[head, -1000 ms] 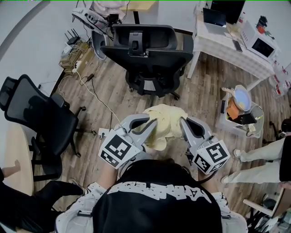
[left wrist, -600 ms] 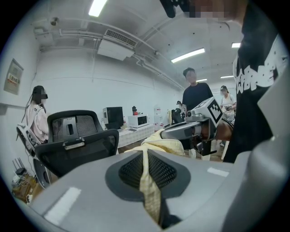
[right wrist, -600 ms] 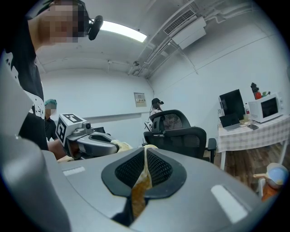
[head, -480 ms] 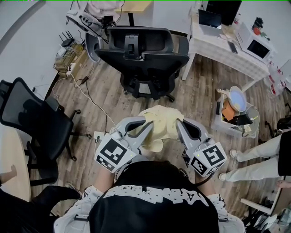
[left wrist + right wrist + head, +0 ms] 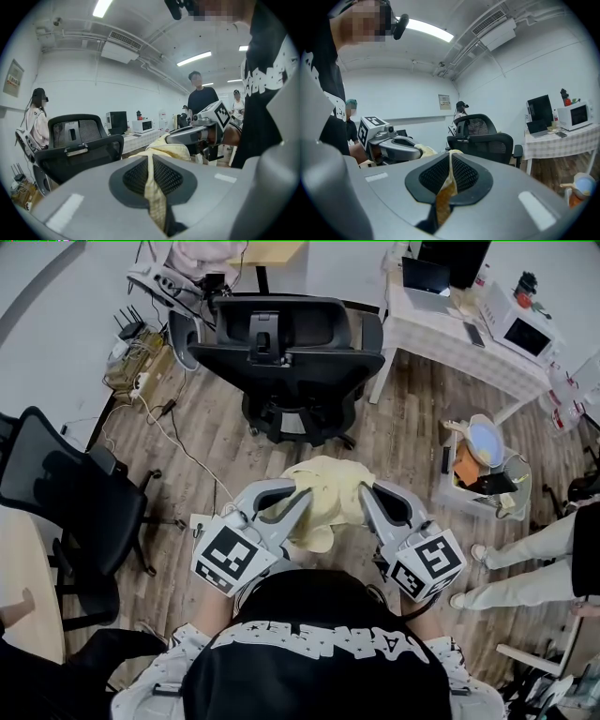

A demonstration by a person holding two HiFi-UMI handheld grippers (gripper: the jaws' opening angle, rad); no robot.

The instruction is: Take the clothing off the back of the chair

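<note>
Bare wood floor [image 5: 398, 439] straight ahead is open till you hit the big black chair [image 5: 281, 338]. Left is tighter: second chair [image 5: 66, 493] plus loose cables [image 5: 181, 446]. Right has a full bin [image 5: 514, 498], someone's legs [image 5: 520, 563], and the desk [image 5: 436, 329] further back. Yellow cloth [image 5: 328, 486] fills the gap between left tool [image 5: 302, 499] and right tool [image 5: 364, 495].

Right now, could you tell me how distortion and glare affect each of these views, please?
Head view: fisheye curves the wall edge; the yellow garment is sharp. Left gripper view: black circular vignette, bright ceiling strip lights, mosaic patch on top. Right gripper view: same vignette, one glaring strip light.
</note>
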